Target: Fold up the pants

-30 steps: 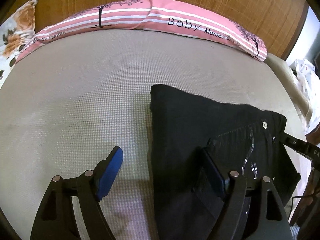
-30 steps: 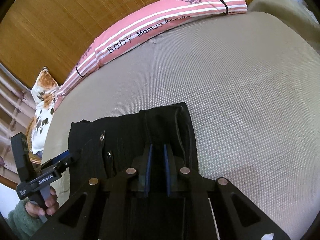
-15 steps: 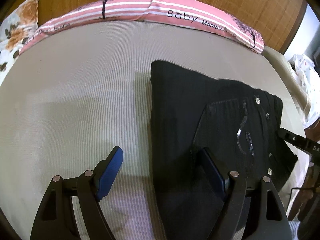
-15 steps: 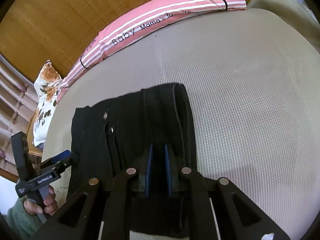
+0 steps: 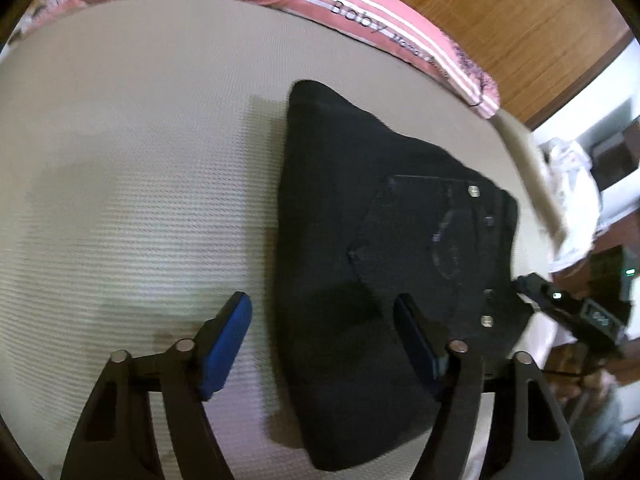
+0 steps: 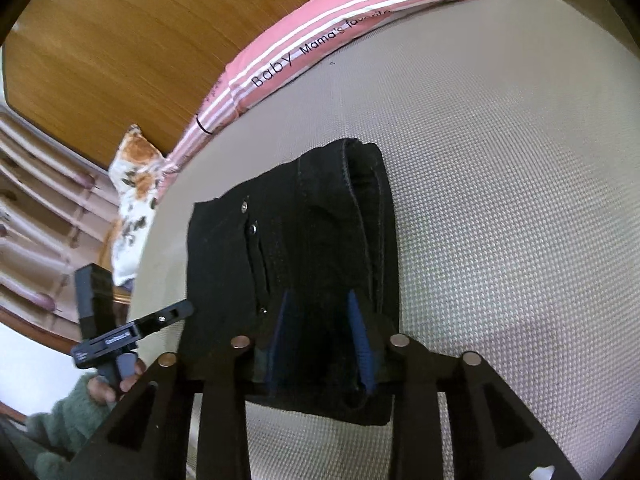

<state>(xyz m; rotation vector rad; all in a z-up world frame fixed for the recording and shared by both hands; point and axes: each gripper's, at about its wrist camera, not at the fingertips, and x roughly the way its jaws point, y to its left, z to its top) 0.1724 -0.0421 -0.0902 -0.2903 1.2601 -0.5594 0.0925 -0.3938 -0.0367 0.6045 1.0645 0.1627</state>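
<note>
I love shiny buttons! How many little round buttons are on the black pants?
4, in a row along the pants' right edge, left wrist view: a shiny top button, a darker second button, a darker third button, a shiny bottom button. Folds may hide more.

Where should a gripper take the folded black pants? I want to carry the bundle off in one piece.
Grip the black pants at the thick rolled fold edge on the right in the right wrist view, coming in low from that side: all layers meet there, so nothing unfolds.

Pants (image 6: 320, 232) matt black denim w/ metal studs; mattress (image 6: 500, 200) rough woven cloth; headboard (image 6: 120, 40) wood
</note>
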